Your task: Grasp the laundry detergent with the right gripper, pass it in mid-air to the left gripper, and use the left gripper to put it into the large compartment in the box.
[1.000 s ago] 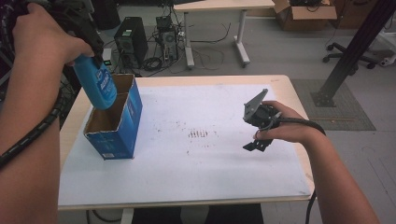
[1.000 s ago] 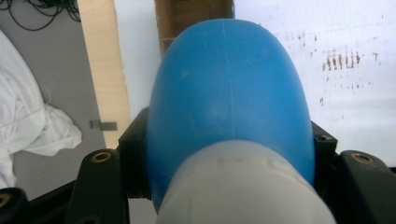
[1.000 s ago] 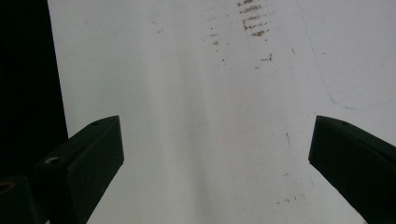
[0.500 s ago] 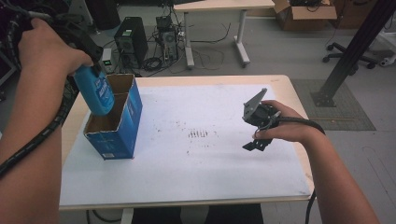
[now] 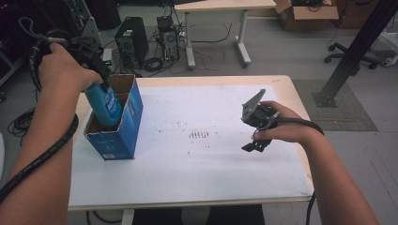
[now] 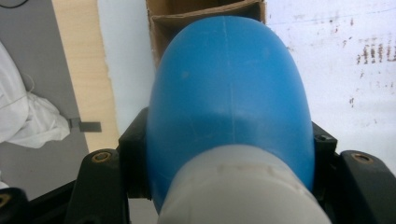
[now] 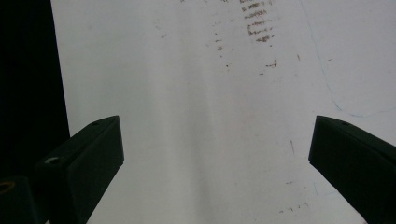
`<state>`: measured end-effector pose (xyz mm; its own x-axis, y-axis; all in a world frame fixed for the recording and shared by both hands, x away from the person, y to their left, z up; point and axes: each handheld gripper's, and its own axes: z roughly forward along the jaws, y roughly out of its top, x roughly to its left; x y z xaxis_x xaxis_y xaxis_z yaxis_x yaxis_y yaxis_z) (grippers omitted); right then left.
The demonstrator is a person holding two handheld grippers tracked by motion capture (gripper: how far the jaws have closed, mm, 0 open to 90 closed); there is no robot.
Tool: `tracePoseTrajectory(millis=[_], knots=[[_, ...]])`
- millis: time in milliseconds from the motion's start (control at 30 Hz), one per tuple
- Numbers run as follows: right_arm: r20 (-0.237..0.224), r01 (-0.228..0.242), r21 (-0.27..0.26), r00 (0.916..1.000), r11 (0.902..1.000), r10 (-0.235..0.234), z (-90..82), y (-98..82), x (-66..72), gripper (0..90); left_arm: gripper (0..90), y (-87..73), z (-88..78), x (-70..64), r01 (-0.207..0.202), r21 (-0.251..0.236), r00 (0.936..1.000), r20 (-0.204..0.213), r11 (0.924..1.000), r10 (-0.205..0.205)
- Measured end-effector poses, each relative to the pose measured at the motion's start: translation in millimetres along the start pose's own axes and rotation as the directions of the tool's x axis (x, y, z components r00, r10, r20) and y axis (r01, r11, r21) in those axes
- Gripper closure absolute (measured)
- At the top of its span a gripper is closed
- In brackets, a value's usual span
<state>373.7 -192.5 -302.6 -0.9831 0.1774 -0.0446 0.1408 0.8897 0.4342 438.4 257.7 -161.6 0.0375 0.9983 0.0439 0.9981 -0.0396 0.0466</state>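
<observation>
A blue bottle (image 5: 105,104) with a white cap (image 6: 243,189) hangs partly inside an open blue cardboard box (image 5: 123,129) at the table's left. My left gripper (image 5: 94,65) is shut on the bottle's upper end; in the left gripper view the blue bottle (image 6: 231,93) bulges between the black jaws, above the box's brown opening (image 6: 205,11). My right gripper (image 5: 256,126) is held over the right part of the table, jaws wide apart with nothing between them. Below its jaws in the right gripper view lies the white sheet (image 7: 210,116).
A white sheet (image 5: 197,159) with dark smudges (image 5: 199,135) covers the wooden table (image 5: 286,86). Behind the table stand a computer tower (image 5: 129,40), cables and another desk (image 5: 225,7). A black post base (image 5: 328,96) stands on the floor at the right. White cloth (image 6: 23,116) lies on the floor.
My left gripper has lowered the blue bottle deeper into the box. The right gripper has stayed in place.
</observation>
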Motion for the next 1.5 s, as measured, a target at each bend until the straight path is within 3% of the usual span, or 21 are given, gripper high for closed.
tracePoseTrajectory(millis=[400, 767, 1200, 1500], knots=[[-0.002, 0.0, -0.003, 1.0, 1.0, 0.0, -1.2, 2.3, 0.6, 3.2, 38.4, 0.5, 38.1, 3.1, 0.012, 0.017, 0.9998, 0.016, 0.9998, -0.012], [-0.008, -0.001, -0.013, 1.0, 0.9999, 0.001, 0.9, 1.1, 3.1, 3.3, 38.3, -0.8, 67.7, 1.6, -0.004, 0.019, 1.0, 0.007, 0.9998, 0.004], [-0.002, -0.006, -0.014, 1.0, 0.9999, 0.006, -1.5, -3.6, 3.1, 3.3, 38.2, -0.3, 97.0, 2.6, -0.009, 0.034, 1.0, -0.003, 0.9994, 0.009], [-0.004, -0.012, -0.015, 0.9999, 0.9998, 0.012, 0.0, -6.9, 2.3, 3.3, 38.2, 0.4, 113.2, 0.0, -0.02, 0.054, 0.9998, 0.011, 0.9983, 0.02]])
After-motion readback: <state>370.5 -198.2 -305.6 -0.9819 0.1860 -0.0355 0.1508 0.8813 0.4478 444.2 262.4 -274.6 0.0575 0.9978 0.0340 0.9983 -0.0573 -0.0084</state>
